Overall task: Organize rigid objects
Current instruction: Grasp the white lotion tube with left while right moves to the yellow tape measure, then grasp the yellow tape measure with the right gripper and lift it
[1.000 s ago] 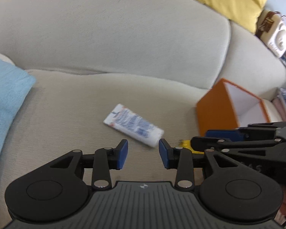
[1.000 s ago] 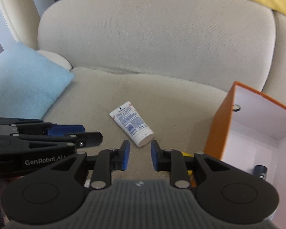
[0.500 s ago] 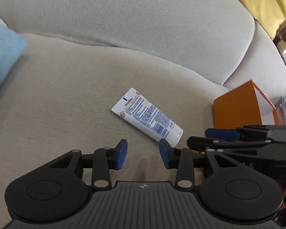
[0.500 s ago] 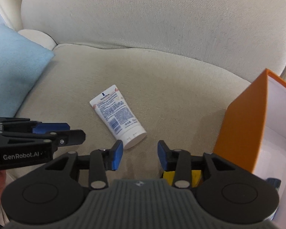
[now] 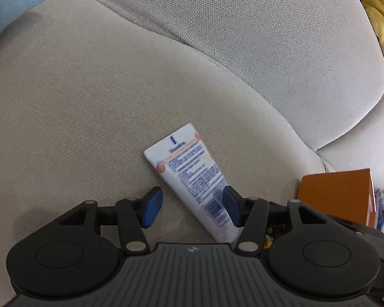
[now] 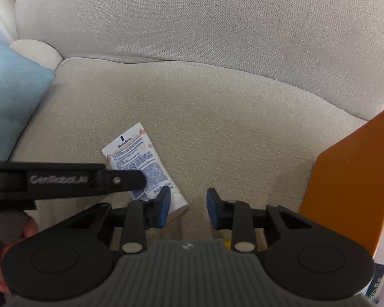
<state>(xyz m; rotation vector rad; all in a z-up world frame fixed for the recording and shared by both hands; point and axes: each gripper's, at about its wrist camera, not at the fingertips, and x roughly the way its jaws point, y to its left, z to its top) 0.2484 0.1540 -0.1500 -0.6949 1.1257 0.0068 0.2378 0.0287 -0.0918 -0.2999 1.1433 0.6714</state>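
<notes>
The left gripper is wide open, straddling a white tube lying on the sofa seat. The right gripper, also open and empty, is beside the tube's cap. An orange box stands right of the tube. The pickup seems under way; closing on the tube likely comes next.

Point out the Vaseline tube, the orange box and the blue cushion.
Vaseline tube (image 5: 192, 171): left wrist view, on its printed label.
Orange box (image 6: 350, 184): right wrist view, on its outer side wall.
Blue cushion (image 6: 10, 97): right wrist view, on its fabric face.
</notes>
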